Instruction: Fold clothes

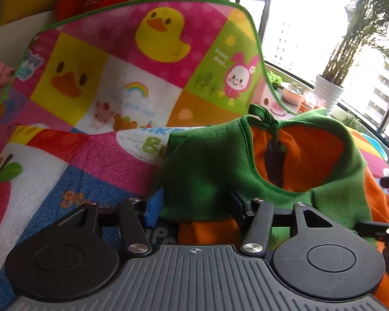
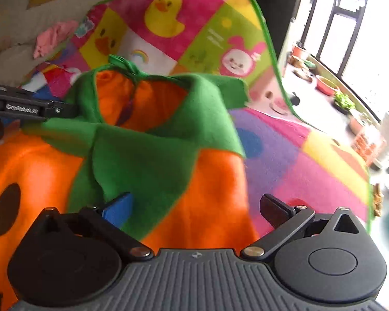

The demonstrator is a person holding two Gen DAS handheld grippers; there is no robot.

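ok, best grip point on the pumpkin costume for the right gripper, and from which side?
Take the green collar at its free pointed flap over the orange body, probably coming from the play mat side. That edge lies loose near the right gripper, whose jaws stand open, and mirrors the left gripper straddling the collar's other side.

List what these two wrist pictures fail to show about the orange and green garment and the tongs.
- Garment: lower part cut off by the right wrist view's bottom edge and tongs body.
- Left tongs: green collar fills the gap, hiding any pinch.
- Right tongs: motion blur hides whether they touch fabric.
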